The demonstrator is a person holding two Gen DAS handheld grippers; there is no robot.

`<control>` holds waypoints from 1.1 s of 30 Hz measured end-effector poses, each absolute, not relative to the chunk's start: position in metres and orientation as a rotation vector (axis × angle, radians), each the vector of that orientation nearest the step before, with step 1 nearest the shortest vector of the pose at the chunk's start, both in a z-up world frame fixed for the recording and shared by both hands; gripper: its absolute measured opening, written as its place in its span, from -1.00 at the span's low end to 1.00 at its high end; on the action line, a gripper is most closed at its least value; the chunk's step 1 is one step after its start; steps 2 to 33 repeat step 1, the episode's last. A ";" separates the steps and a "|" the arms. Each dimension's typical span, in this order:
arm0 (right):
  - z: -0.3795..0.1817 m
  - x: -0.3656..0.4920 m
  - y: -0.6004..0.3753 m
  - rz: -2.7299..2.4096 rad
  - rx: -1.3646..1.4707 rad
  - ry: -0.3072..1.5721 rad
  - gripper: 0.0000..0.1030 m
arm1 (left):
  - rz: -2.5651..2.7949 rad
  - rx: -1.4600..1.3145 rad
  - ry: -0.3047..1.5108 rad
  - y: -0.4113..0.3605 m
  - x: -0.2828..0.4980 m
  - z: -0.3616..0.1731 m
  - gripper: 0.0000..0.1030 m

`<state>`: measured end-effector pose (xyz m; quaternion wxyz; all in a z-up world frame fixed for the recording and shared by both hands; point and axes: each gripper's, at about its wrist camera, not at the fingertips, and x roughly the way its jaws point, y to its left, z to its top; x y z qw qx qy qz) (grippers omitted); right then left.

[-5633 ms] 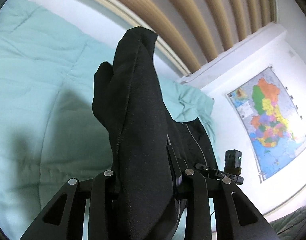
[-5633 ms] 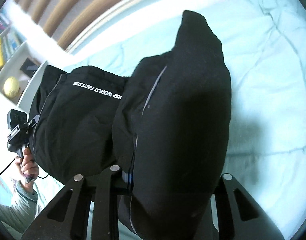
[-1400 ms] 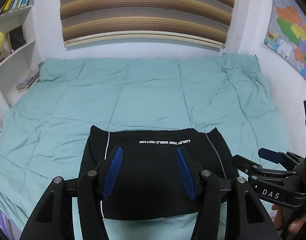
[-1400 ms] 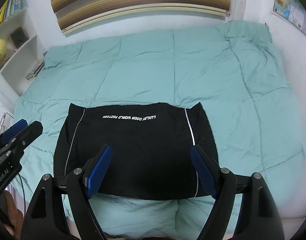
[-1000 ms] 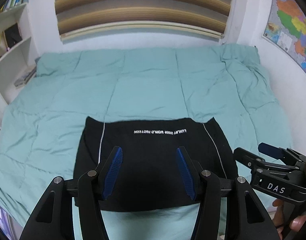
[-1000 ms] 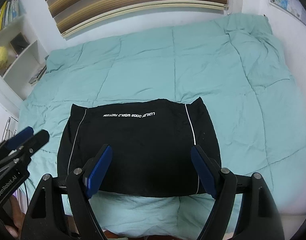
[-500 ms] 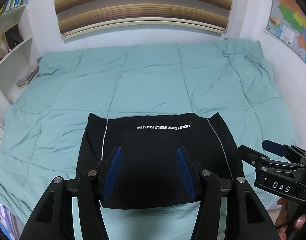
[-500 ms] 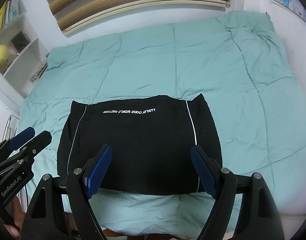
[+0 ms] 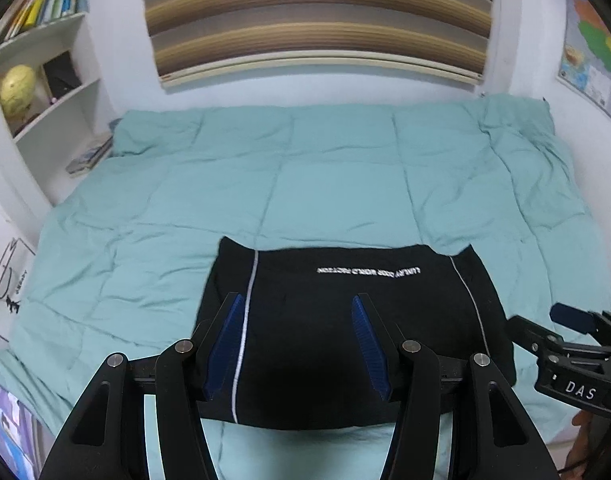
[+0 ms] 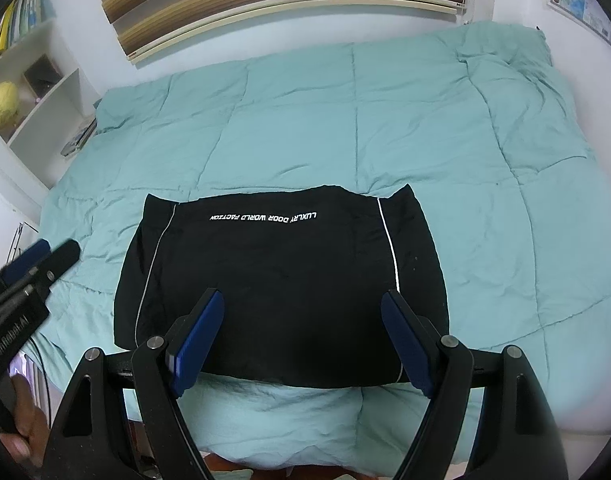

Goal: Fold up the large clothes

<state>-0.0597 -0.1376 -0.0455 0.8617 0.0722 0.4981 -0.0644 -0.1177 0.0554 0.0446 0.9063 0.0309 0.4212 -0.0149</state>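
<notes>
Black garment (image 10: 281,280): "LUXLRY DOOR WORLD FACTION"; right tool (image 9: 577,390): "DAS".

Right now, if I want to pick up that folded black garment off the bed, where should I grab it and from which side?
Probably the two near corners of the black garment, coming in from the bed's near edge. It lies flat on the green quilt, and its near hem sits closest to both open tools.

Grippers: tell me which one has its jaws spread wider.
The right gripper: its blue pads stand farther apart than those of the left gripper. Both hang empty above the folded black garment.
</notes>
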 end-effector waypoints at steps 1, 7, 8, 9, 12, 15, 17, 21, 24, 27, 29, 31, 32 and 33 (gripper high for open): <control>-0.046 -0.060 -0.137 -0.135 0.151 1.046 0.60 | -0.032 0.070 0.872 0.056 -0.117 0.044 0.12; -0.046 -0.060 -0.137 -0.135 0.151 1.046 0.60 | -0.032 0.070 0.872 0.056 -0.117 0.044 0.12; -0.046 -0.060 -0.137 -0.135 0.151 1.046 0.60 | -0.032 0.070 0.872 0.056 -0.117 0.044 0.12; -0.046 -0.060 -0.137 -0.135 0.151 1.046 0.60 | -0.032 0.070 0.872 0.056 -0.117 0.044 0.12; -0.046 -0.060 -0.137 -0.135 0.151 1.046 0.60 | -0.032 0.070 0.872 0.056 -0.117 0.044 0.12; -0.046 -0.060 -0.137 -0.135 0.151 1.046 0.60 | -0.032 0.070 0.872 0.056 -0.117 0.044 0.12; -0.046 -0.060 -0.137 -0.135 0.151 1.046 0.60 | -0.032 0.070 0.872 0.056 -0.117 0.044 0.12; -0.046 -0.060 -0.137 -0.135 0.151 1.046 0.60 | -0.032 0.070 0.872 0.056 -0.117 0.044 0.12; -0.046 -0.060 -0.137 -0.135 0.151 1.046 0.60 | -0.032 0.070 0.872 0.056 -0.117 0.044 0.12; -0.046 -0.060 -0.137 -0.135 0.151 1.046 0.60 | -0.032 0.070 0.872 0.056 -0.117 0.044 0.12; -0.046 -0.060 -0.137 -0.135 0.151 1.046 0.60 | -0.032 0.070 0.872 0.056 -0.117 0.044 0.12; -0.046 -0.060 -0.137 -0.135 0.151 1.046 0.60 | -0.032 0.070 0.872 0.056 -0.117 0.044 0.12; -0.046 -0.060 -0.137 -0.135 0.151 1.046 0.60 | -0.032 0.070 0.872 0.056 -0.117 0.044 0.12; -0.046 -0.060 -0.137 -0.135 0.151 1.046 0.60 | -0.032 0.070 0.872 0.056 -0.117 0.044 0.12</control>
